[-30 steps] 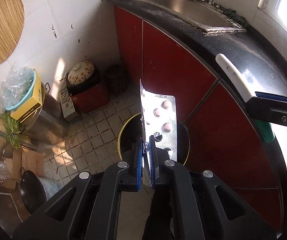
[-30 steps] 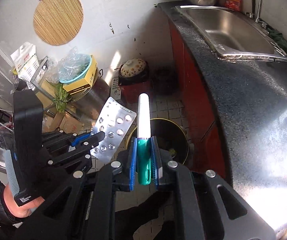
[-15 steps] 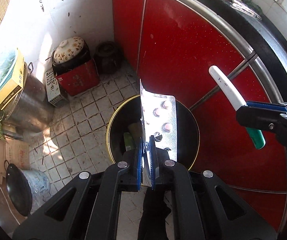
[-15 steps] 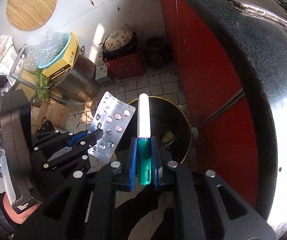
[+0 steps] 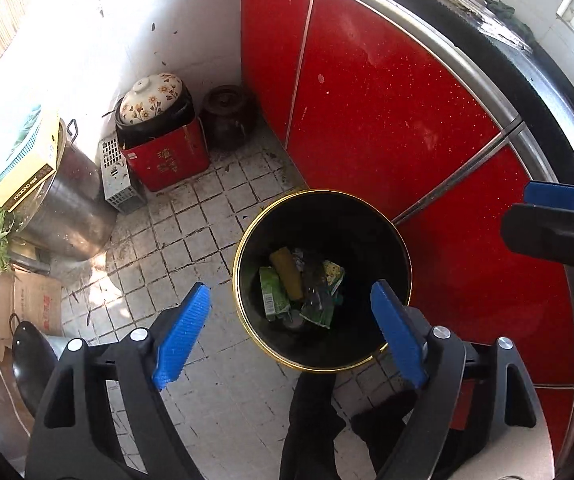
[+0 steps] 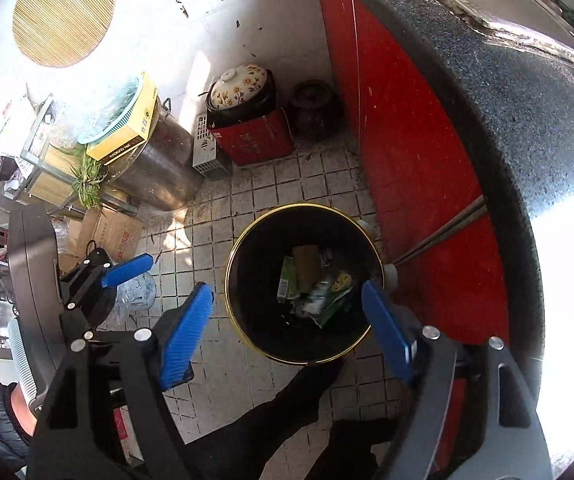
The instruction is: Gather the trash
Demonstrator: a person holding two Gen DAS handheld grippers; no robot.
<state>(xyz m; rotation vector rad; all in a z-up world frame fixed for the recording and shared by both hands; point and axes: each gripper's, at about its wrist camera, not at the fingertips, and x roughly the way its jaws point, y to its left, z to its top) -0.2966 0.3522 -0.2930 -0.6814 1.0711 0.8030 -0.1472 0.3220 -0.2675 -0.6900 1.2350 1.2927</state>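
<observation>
Black bin [image 5: 391,236] on tiled floor below both tongs, trash [image 5: 301,288] lying at its bottom, left tongs [image 5: 291,332] and right tongs [image 6: 287,330] opening wide, nothing between their jaws

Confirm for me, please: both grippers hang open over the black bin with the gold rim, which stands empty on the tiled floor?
Not quite: the black bin is not empty. The left wrist view shows wrappers and packets at its bottom. The left gripper and right gripper are indeed opening above it, holding nothing, and it stands on the tiled floor.
</observation>
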